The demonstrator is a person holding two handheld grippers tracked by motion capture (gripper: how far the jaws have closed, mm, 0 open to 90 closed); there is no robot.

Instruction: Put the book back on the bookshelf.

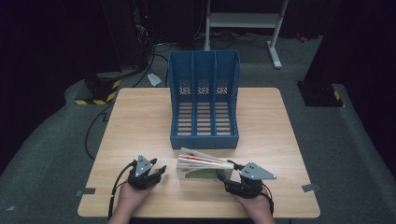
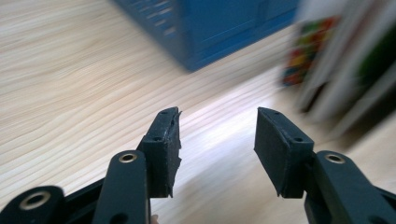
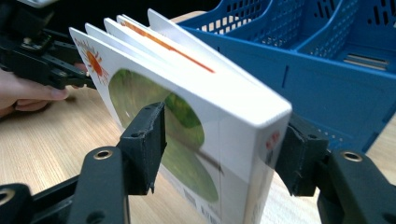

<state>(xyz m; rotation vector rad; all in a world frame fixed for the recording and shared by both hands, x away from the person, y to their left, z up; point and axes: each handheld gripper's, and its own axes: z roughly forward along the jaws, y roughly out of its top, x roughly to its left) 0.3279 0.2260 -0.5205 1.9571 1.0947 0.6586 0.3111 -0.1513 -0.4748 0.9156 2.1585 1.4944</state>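
a: where's the stack of books [image 1: 203,168] right now?

b: standing on edge on the wooden counter [image 1: 140,116], near the front edge, just in front of the blue file rack [image 1: 204,100]. thin books with white covers, and the nearest cover carries a green picture and a small orange sun. their far ends fan apart a little.

a: and the right tongs [image 3: 219,149]?

b: they straddle the spine end of the stack. in the right gripper view one black pad [image 3: 147,140] lies against the green cover, and the other jaw sits at the far corner by the back cover. i'd say both touch it, but i can't tell how firmly they press. from above, the right tongs [image 1: 229,177] sit at the stack's right end with a hand behind them.

a: the left tongs [image 2: 217,140]?

b: standing apart, with bare counter between the pads and nothing held. in their own view the books are a blur off to the right and a corner of the rack is ahead. from above, the left tongs [image 1: 159,171] are just left of the stack, not touching it.

a: the rack itself?

b: three slots, upright back, low front, set in the middle of the counter. around the counter there's grey floor [image 1: 56,140] and a black cable [image 1: 93,126].
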